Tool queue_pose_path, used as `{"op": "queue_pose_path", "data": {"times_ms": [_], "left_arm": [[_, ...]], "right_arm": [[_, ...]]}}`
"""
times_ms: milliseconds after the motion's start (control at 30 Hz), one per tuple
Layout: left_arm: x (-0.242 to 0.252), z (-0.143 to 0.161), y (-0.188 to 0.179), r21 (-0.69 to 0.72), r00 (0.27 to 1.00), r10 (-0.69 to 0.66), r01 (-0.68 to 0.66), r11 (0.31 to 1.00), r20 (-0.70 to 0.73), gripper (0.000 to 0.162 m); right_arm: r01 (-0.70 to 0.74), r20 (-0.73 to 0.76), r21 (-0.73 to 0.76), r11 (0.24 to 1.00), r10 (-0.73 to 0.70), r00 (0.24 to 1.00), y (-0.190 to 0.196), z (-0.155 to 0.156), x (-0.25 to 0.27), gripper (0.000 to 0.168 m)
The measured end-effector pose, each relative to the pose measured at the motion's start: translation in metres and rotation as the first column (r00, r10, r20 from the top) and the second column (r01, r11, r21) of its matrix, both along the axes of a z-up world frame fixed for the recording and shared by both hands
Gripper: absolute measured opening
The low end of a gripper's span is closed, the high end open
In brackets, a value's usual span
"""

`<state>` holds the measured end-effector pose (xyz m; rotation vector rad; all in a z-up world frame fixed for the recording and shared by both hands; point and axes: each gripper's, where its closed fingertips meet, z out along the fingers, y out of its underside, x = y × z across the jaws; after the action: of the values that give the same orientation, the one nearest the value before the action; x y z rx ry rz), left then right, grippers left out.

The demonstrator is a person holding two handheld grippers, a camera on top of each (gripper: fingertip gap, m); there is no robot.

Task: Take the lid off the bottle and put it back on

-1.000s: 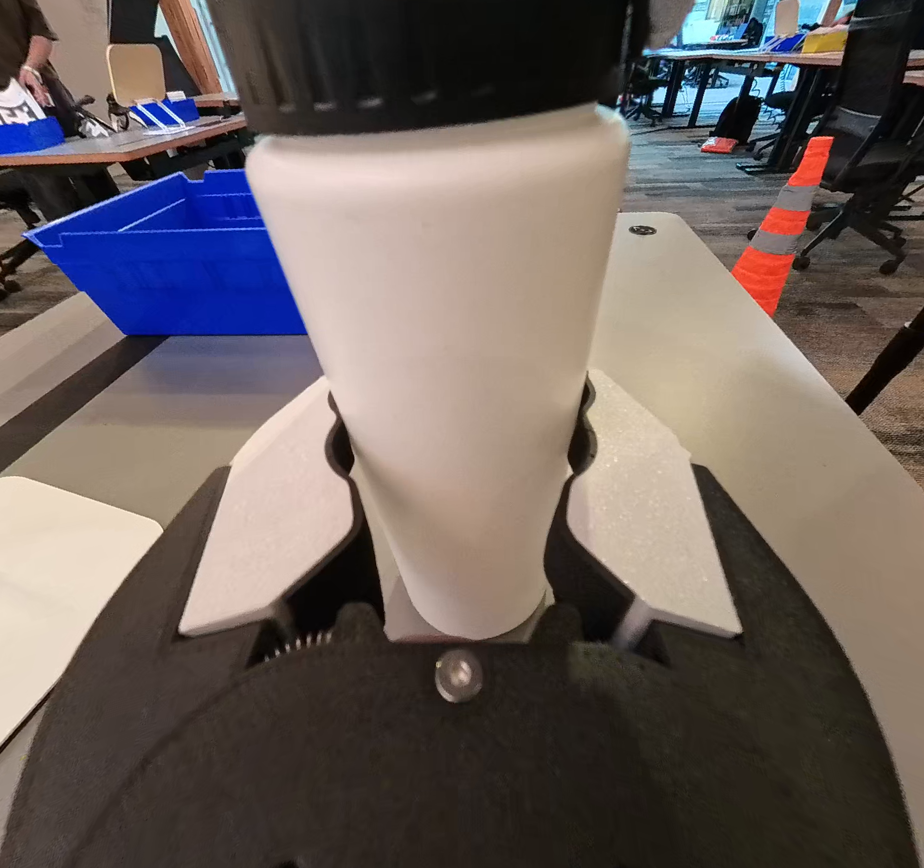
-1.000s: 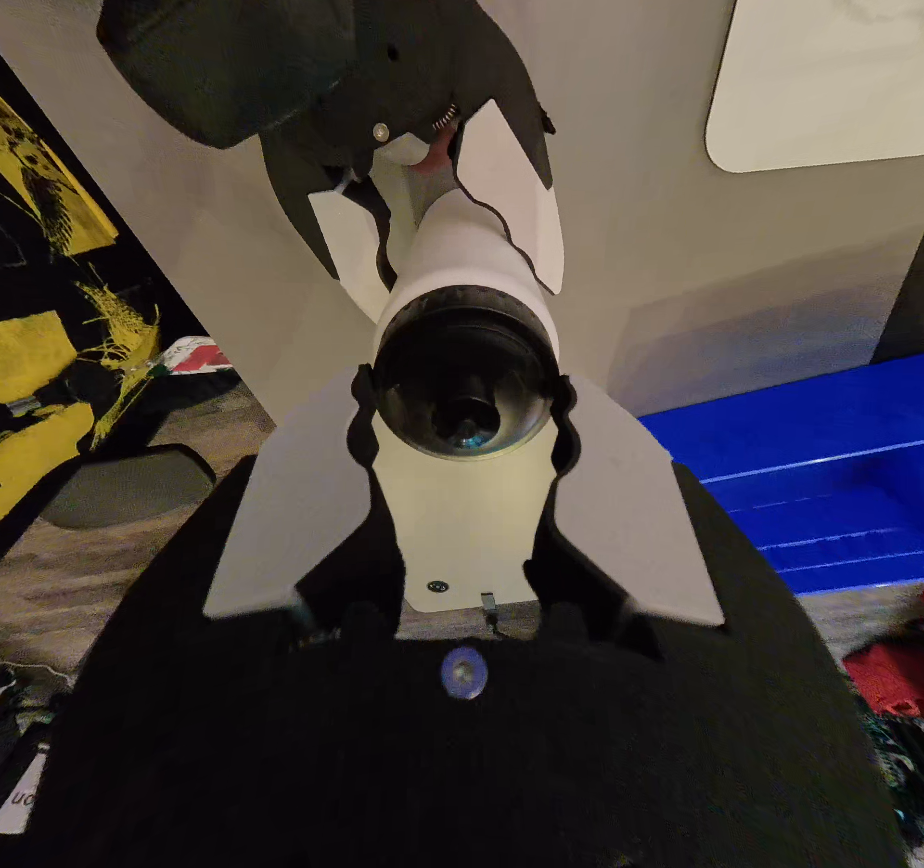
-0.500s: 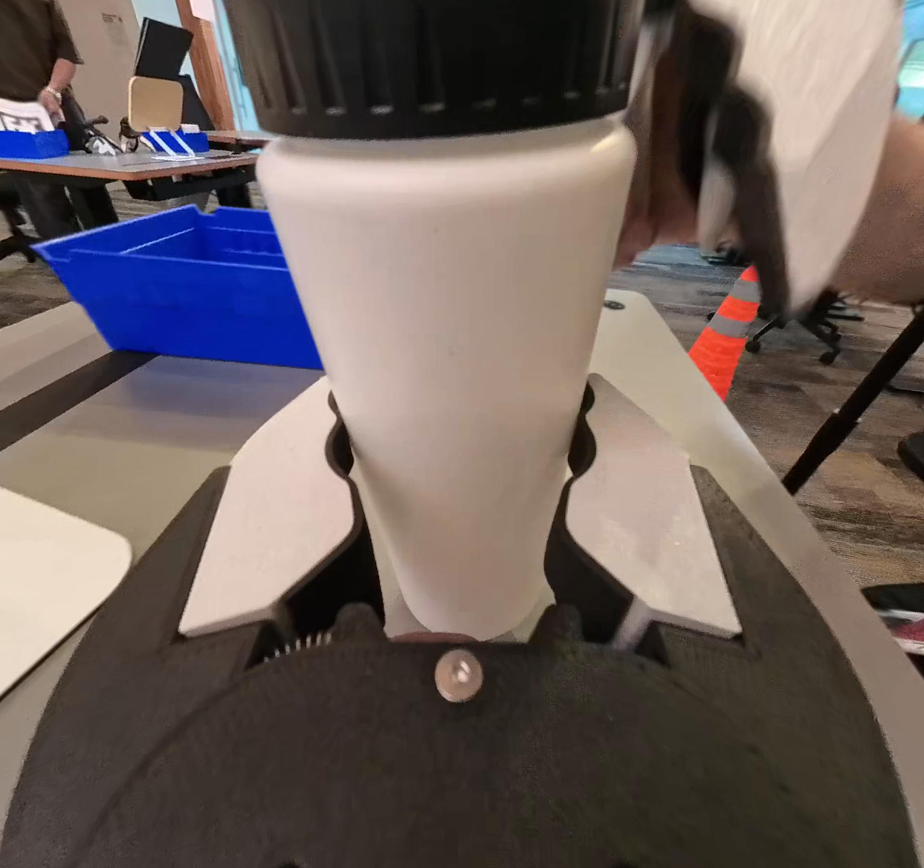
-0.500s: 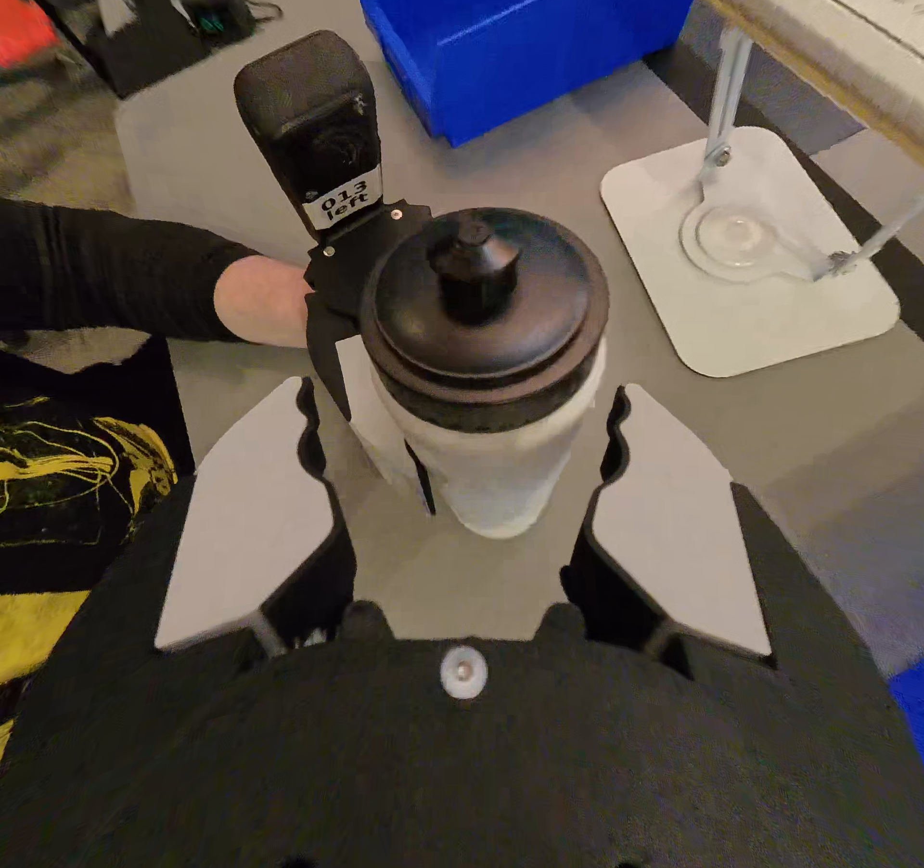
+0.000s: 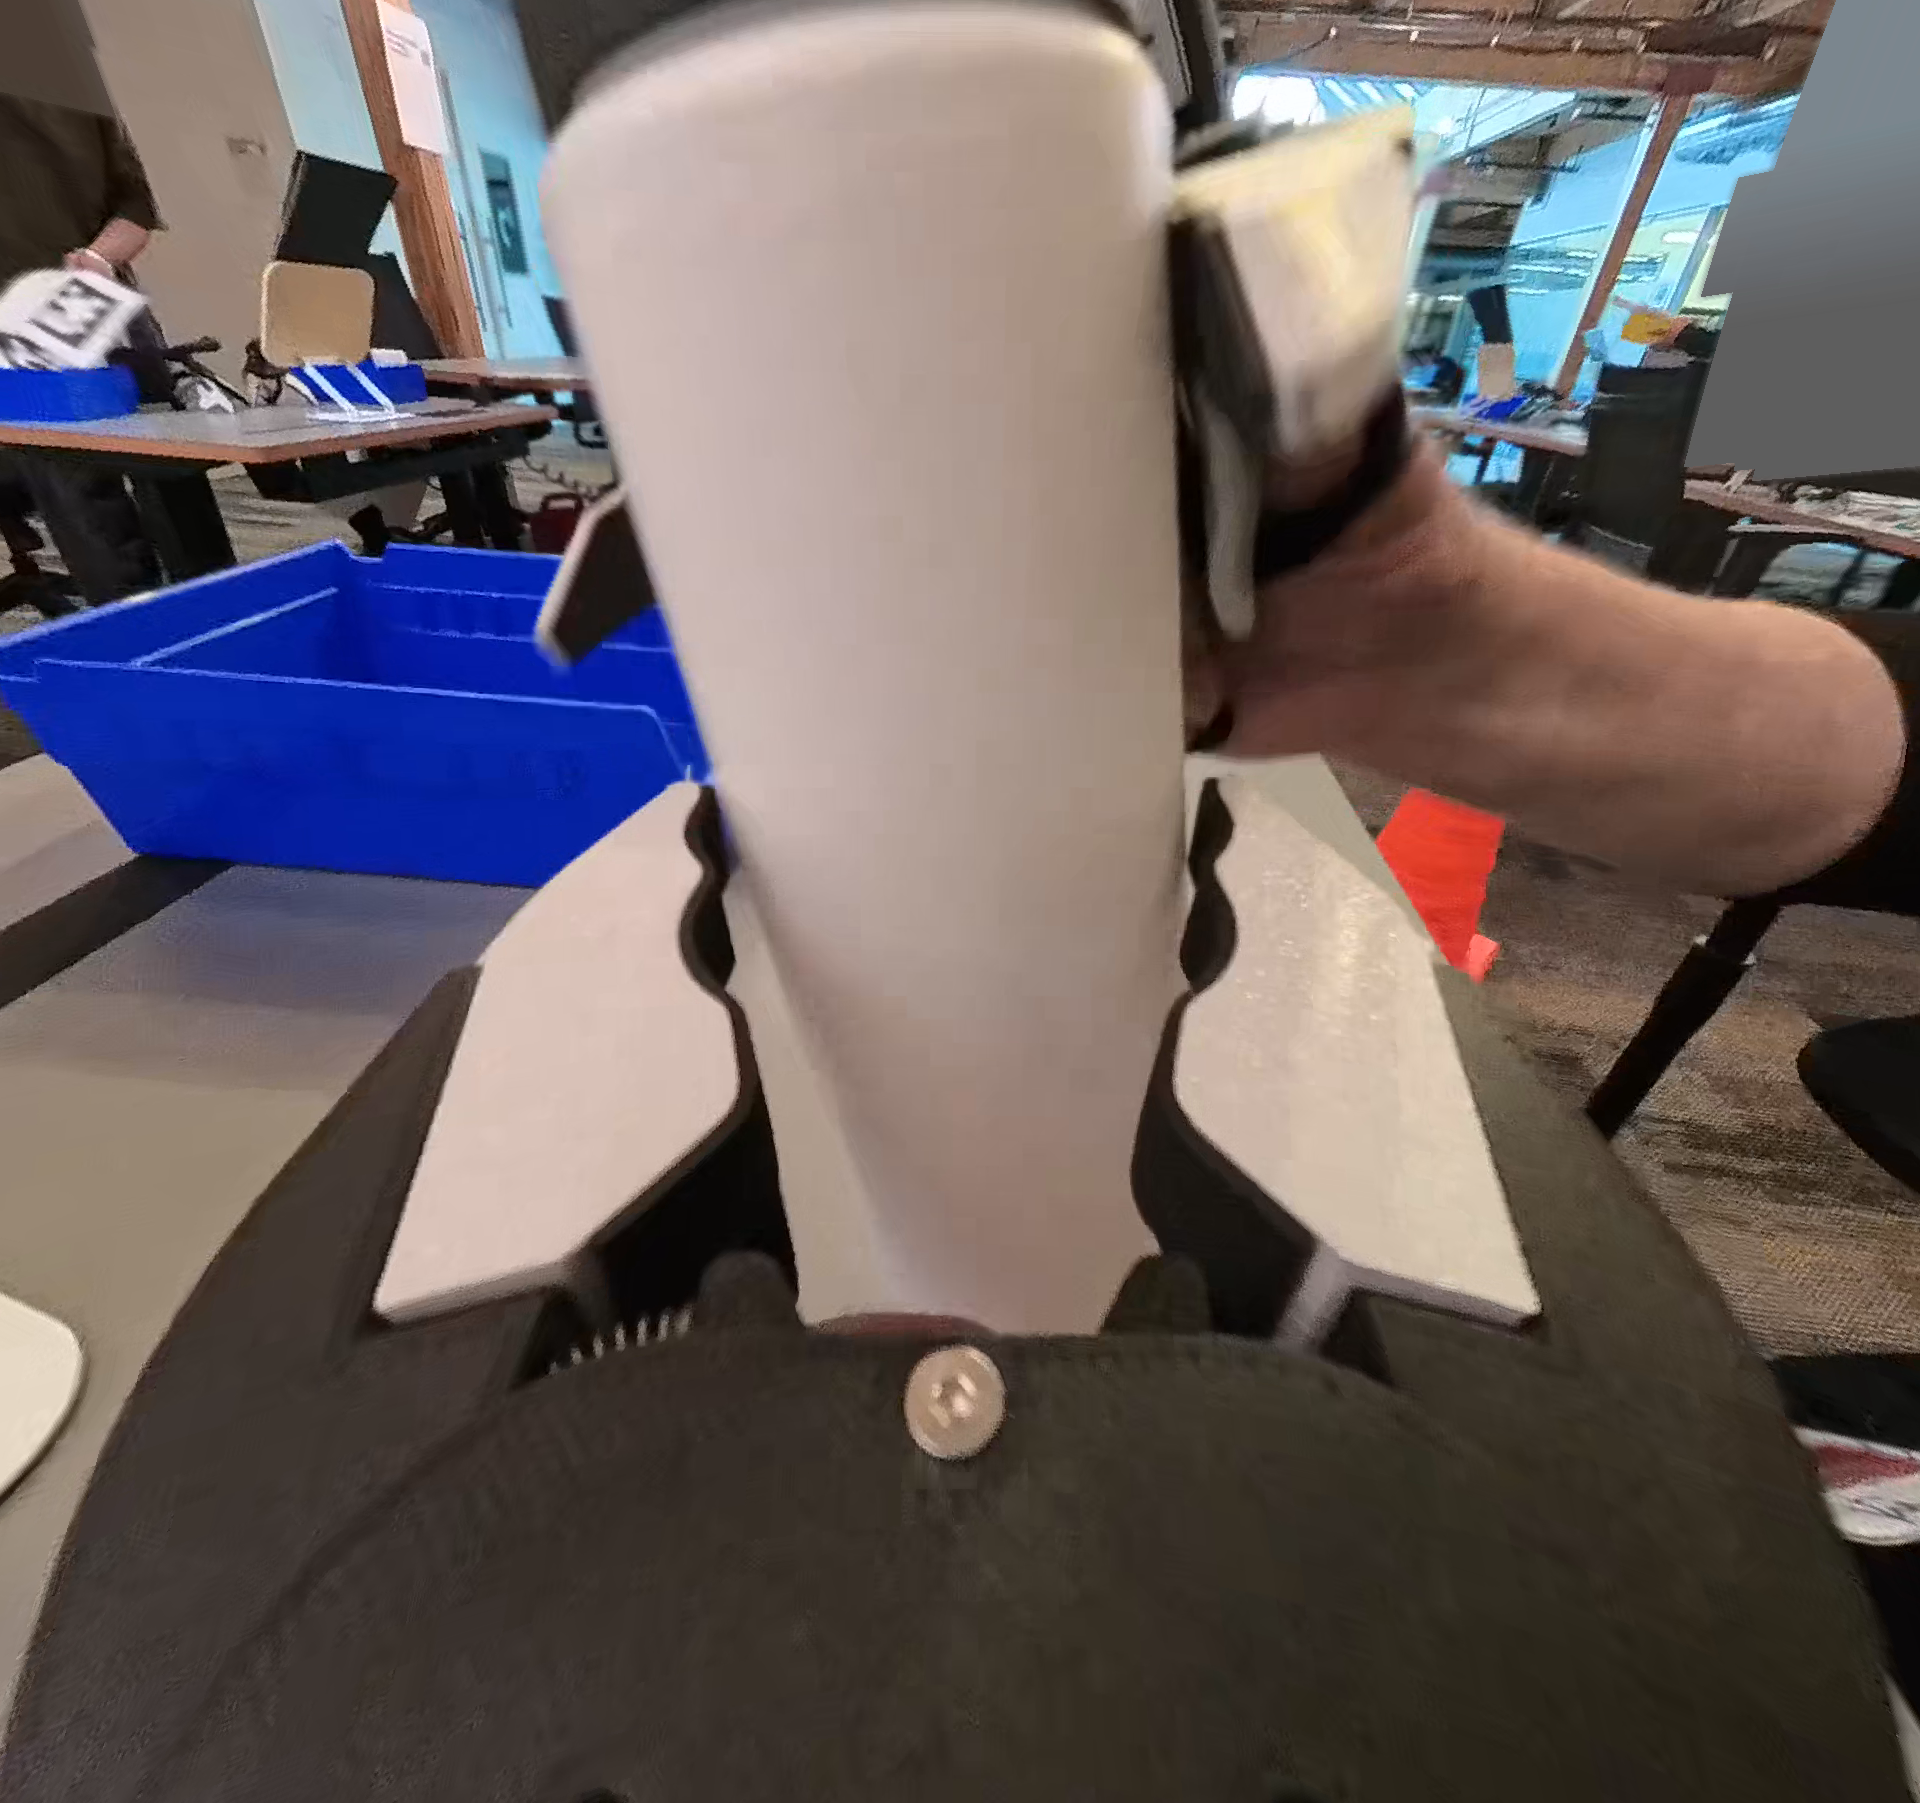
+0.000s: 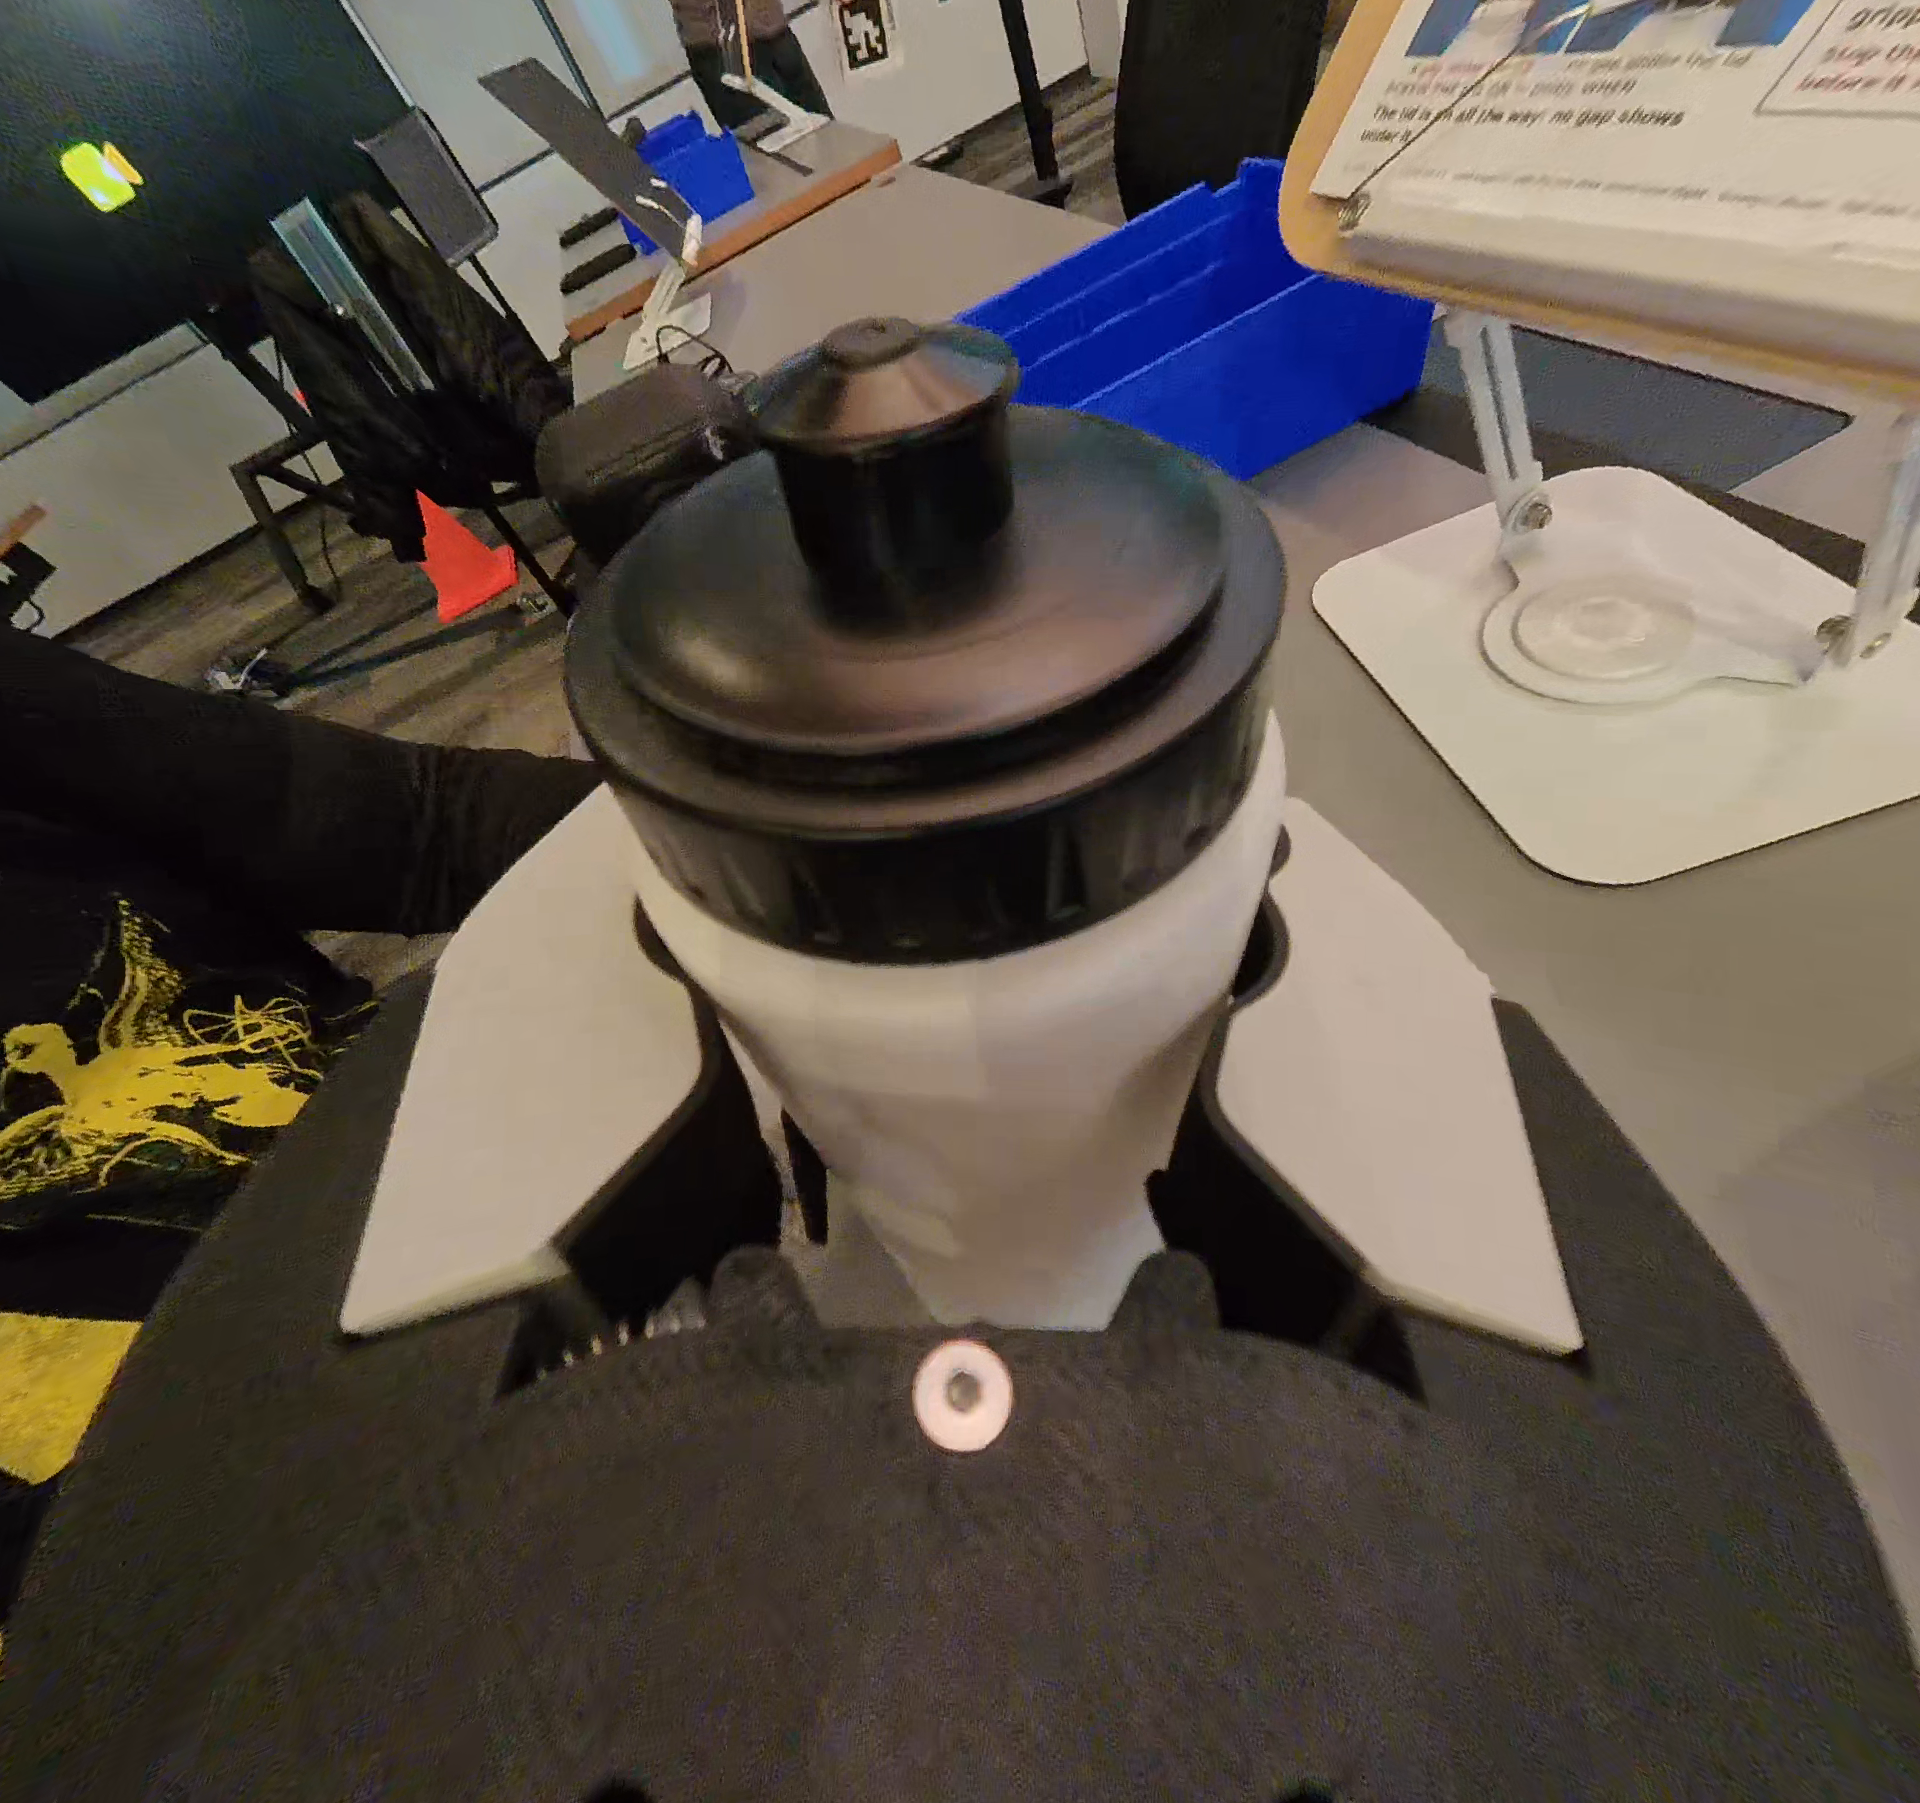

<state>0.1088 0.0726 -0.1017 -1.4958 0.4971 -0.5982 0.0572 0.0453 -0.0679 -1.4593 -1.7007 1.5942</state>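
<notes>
A white squeeze bottle (image 6: 966, 1057) stands upright between the right tool's (image 6: 961, 932) fingers — closed narrow around its upper body, just below the black screw lid (image 6: 914, 673), directly ahead. The left tool (image 5: 956, 880) clamps the bottle's lower body — lid on.

Bottle (image 5: 894, 610): matt white plastic, smooth. Lid (image 6: 925, 714): black plastic, semi-gloss, ribbed skirt. Left gripper (image 5: 956, 922) fingers (image 5: 582, 1067): grainy pale faces on rough black printed-looking plastic, bright metal screw. Bin (image 5: 343, 714), left of frame: glossy blue plastic. Table (image 6: 1662, 1026): smooth matt grey.
</notes>
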Motion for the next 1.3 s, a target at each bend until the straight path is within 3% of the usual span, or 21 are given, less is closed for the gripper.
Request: {"op": "queue_pose_path", "data": {"times_ms": [100,233,333,467,633,833,933,1033,1133,1200,1300], "left_arm": [[-0.02,0.007,-0.002,0.02,0.997,0.068,-0.068,0.997,-0.026,0.084],[-0.083,0.019,-0.005,0.062,0.949,0.293,-0.287,0.956,-0.116,0.083],[-0.135,0.032,-0.017,0.108,0.878,0.444,-0.431,0.896,-0.179,0.082],[-0.214,0.046,-0.043,0.161,0.709,0.643,-0.626,0.763,-0.29,0.08],[-0.309,0.063,-0.091,0.186,0.501,0.795,-0.793,0.58,-0.343,0.08],[-0.412,0.054,-0.143,0.14,0.276,0.86,-0.921,0.365,-0.429,0.084],[-0.459,0.034,-0.165,0.082,0.19,0.85,-0.962,0.262,-0.491,0.09],[-0.507,0.01,-0.193,0.033,0.093,0.804,-0.99,0.139,-0.587,0.099],[-0.549,-0.022,-0.224,-0.08,0.071,0.753,-0.997,0.025,-0.654,0.101],[-0.569,-0.051,-0.241,-0.2,0.112,0.727,-0.979,-0.036,-0.678,0.095],[-0.577,-0.095,-0.251,-0.36,0.224,0.689,-0.931,-0.057,-0.689,0.084]], "right_arm": [[0.133,-0.037,0.054,0.99,-0.131,0.991,0.052,0.04,0.016,0.103],[0.371,0.059,0.138,0.918,-0.381,0.923,0.165,0.079,0.034,0.104],[0.492,0.157,0.193,0.849,-0.522,0.839,0.252,0.074,0.03,0.104],[0.523,0.384,0.169,0.835,-0.544,0.746,0.325,0.016,0.012,0.104],[0.498,0.632,0.214,0.84,-0.508,0.585,0.357,-0.081,0.001,0.105],[0.521,0.76,0.18,0.834,-0.454,0.465,0.367,-0.139,0.003,0.098],[0.544,0.742,0.146,0.826,-0.455,0.492,0.369,-0.137,0.007,0.103],[0.539,0.659,0.265,0.8,-0.558,0.504,0.378,-0.112,0.031,0.104],[0.552,0.548,0.442,0.707,-0.7,0.457,0.397,-0.084,0.073,0.1],[0.57,0.545,0.476,0.67,-0.733,0.406,0.405,-0.08,0.104,0.094],[0.559,0.666,0.407,0.723,-0.653,0.36,0.4,-0.108,0.137,0.081]]}}
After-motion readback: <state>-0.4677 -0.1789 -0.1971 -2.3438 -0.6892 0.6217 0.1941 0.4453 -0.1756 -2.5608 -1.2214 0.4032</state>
